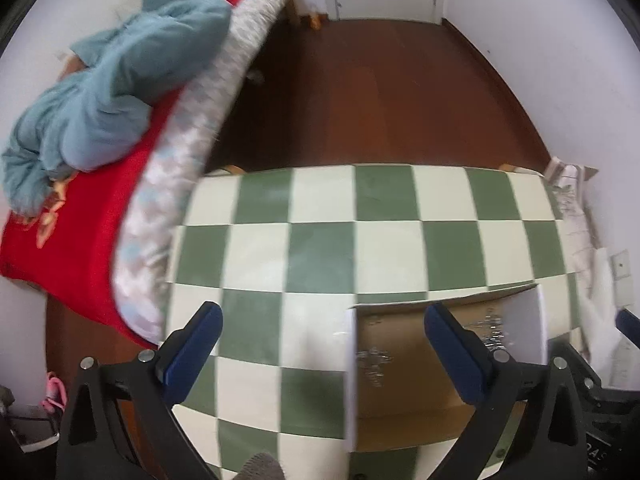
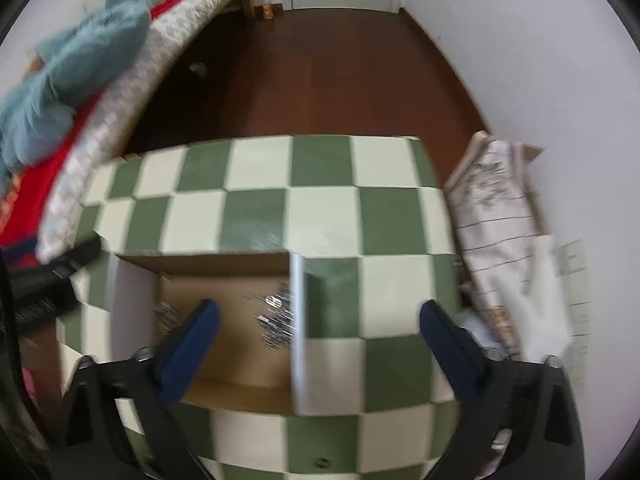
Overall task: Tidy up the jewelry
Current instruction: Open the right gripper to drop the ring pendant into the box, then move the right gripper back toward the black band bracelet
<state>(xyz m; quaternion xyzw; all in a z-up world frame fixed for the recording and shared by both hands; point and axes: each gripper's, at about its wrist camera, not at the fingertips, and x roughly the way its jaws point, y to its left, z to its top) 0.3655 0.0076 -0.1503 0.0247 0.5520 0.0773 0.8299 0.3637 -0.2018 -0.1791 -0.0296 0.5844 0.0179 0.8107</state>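
Observation:
A shallow cardboard tray [image 1: 408,384] with white side walls lies on the green-and-white checked table [image 1: 320,248]. Silver jewelry pieces [image 1: 374,360] lie blurred on its brown floor, with more [image 1: 494,330] at its right. My left gripper [image 1: 332,356] is open and empty, its right finger over the tray. In the right wrist view the tray [image 2: 232,344] holds silver jewelry [image 2: 278,322] by its right wall and a piece [image 2: 166,312] at its left. My right gripper [image 2: 320,350] is open and empty, straddling the tray's right wall.
A bed with a red blanket [image 1: 80,240] and blue-grey bedding [image 1: 120,92] stands left of the table. A patterned cloth bundle [image 2: 504,240] leans against the white wall on the right. Brown wooden floor [image 1: 380,92] lies beyond the table's far edge.

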